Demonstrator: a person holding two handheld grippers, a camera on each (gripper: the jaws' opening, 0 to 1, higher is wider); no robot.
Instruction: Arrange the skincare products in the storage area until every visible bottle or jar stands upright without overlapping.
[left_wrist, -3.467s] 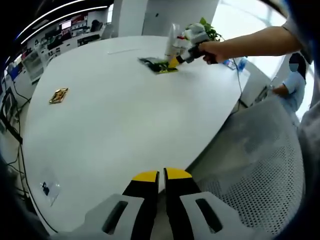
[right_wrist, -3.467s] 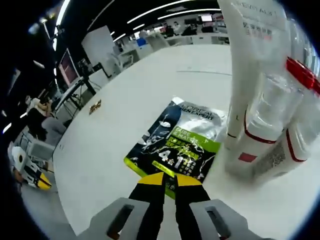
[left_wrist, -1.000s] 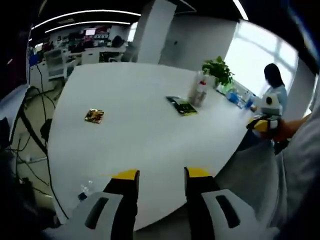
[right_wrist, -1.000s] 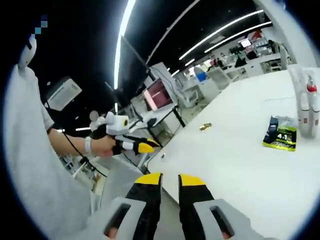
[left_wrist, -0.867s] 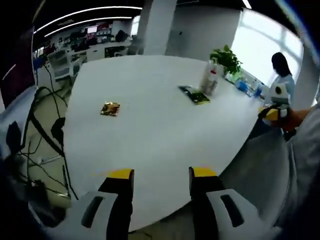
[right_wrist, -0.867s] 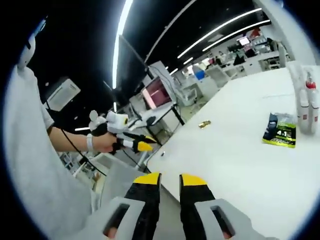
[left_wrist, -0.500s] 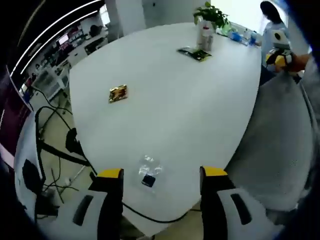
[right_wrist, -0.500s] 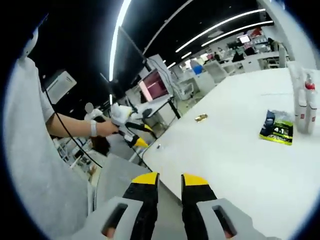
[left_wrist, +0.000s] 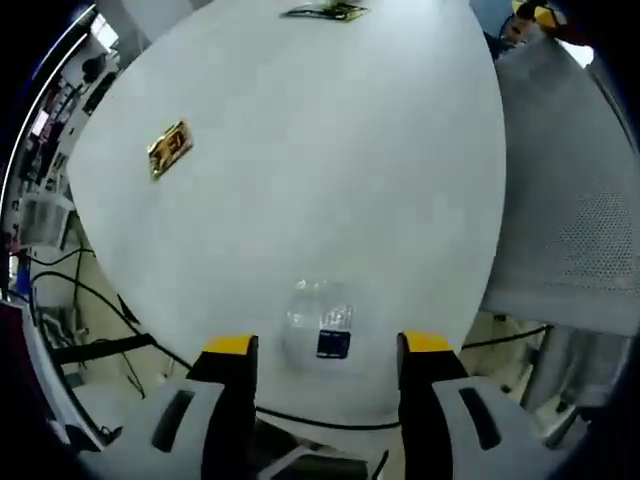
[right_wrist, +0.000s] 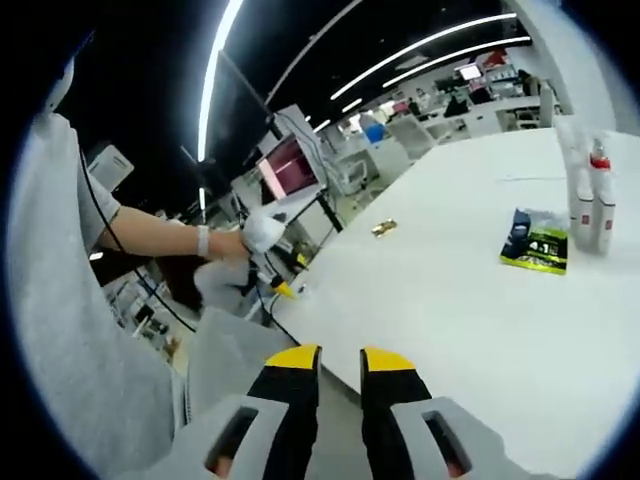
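Note:
My left gripper (left_wrist: 328, 345) hangs open over the near edge of the white table (left_wrist: 300, 180). A small clear sachet with a blue label (left_wrist: 322, 322) lies flat just ahead of its jaws, untouched. Farther off lie a gold sachet (left_wrist: 170, 150) and a green-black sachet (left_wrist: 325, 11). My right gripper (right_wrist: 340, 360) is off the table with its jaws nearly together and nothing between them. From there I see white bottles with red bands (right_wrist: 585, 200) standing upright beside the green-black sachet (right_wrist: 533, 245), and the gold sachet (right_wrist: 382, 227). A hand holds the left gripper (right_wrist: 272, 286) at the table's edge.
A grey mesh chair (left_wrist: 575, 210) stands against the table's right side. Cables (left_wrist: 70, 300) run over the floor on the left. Desks and a lit monitor (right_wrist: 290, 165) fill the office beyond the table. A grey-sleeved arm (right_wrist: 70, 300) is at the left.
The left gripper has tipped down over the table's edge, so the clear sachet now lies close before its open jaws. The right gripper has barely moved.

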